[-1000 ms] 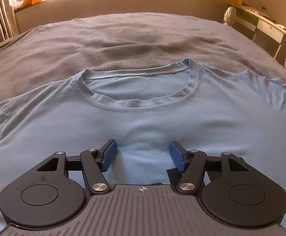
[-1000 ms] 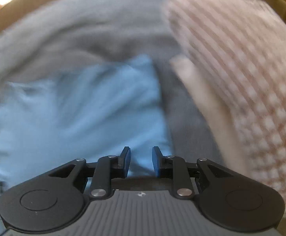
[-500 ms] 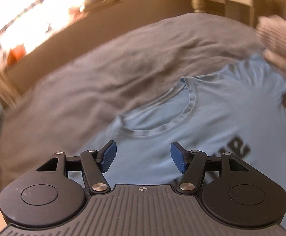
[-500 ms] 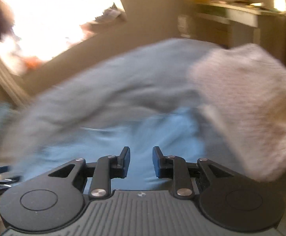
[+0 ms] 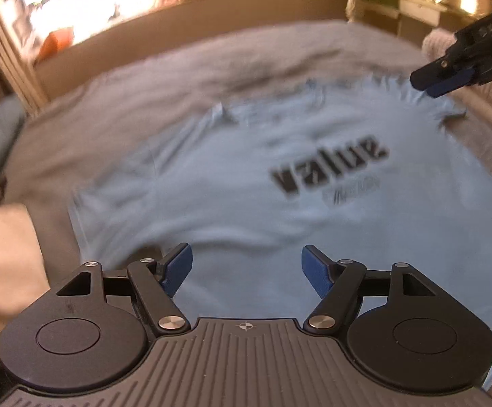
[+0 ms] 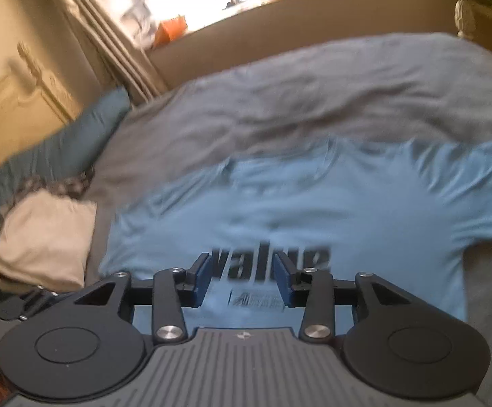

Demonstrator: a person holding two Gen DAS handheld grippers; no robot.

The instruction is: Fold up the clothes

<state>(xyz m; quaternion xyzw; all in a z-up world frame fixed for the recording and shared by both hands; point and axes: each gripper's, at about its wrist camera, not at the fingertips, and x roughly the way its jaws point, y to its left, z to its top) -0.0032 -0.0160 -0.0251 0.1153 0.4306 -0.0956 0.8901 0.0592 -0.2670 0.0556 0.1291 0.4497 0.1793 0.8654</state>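
Left gripper [image 5: 246, 268] and right gripper [image 6: 242, 279] are both hanging over the bed [image 6: 313, 101], fingers opening with nothing between them. The blue T-shirt [image 6: 313, 210] is lying flat on the grey bedcover, its collar blurring beyond recognition, small print unreadable.

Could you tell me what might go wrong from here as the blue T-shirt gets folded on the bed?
1. The T-shirt lies wrinkled near its collar and one sleeve edge curls, so a fold now may trap creases.
2. The grey blanket under it is rumpled; a low grab might pinch both layers.
3. The left gripper and right gripper are both empty with jaws opening, and the beige folded cloth sits close to the shirt's side, so a sweep there could knock it.
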